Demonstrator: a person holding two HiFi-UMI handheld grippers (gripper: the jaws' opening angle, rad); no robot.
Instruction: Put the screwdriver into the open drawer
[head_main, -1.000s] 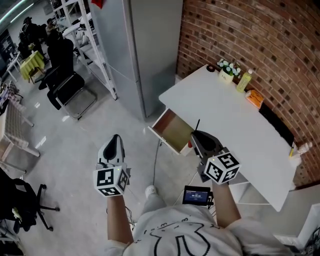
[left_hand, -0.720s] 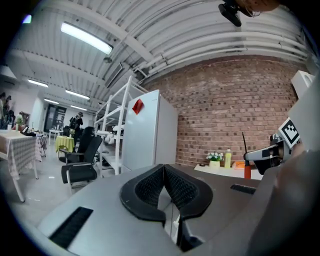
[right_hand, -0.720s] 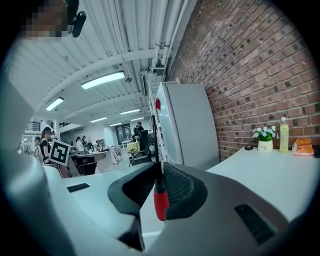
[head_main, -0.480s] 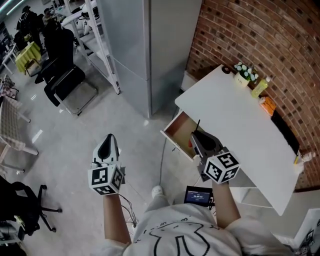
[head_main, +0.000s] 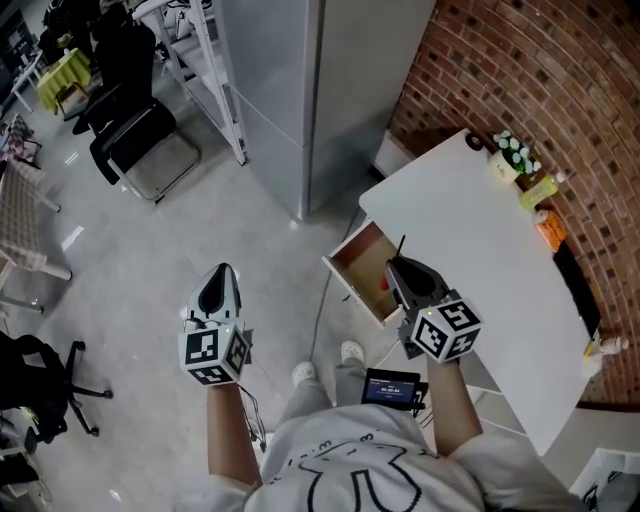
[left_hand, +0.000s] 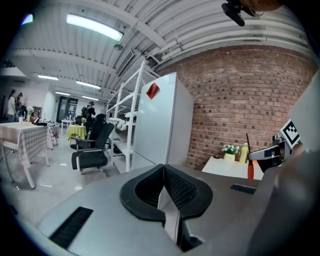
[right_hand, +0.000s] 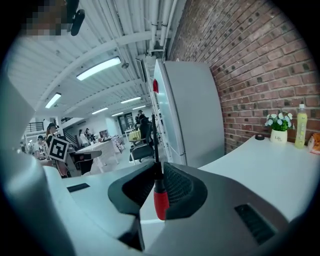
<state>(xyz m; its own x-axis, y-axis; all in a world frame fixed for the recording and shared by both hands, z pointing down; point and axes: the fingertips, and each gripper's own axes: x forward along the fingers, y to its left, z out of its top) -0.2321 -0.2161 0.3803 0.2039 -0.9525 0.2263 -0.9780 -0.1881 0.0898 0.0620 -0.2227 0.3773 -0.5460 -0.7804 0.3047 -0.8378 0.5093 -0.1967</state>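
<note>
Now, mid-carry by my reading, the right tongs (head_main: 403, 268) clamp the red-handled screwdriver (right_hand: 159, 196) with the open drawer (head_main: 362, 262) just beyond their tips, so lowering and releasing comes next; the left tongs (head_main: 220, 278) hang closed, empty.

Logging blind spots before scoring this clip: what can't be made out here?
Tip of the screwdriver: too thin in every view to tell its type, though the right gripper is shut on it.
Inside of the open drawer: in the head view the right gripper covers part of it; neither gripper view shows it.
Print on the screen at the person's waist: too small in the head view.
</note>
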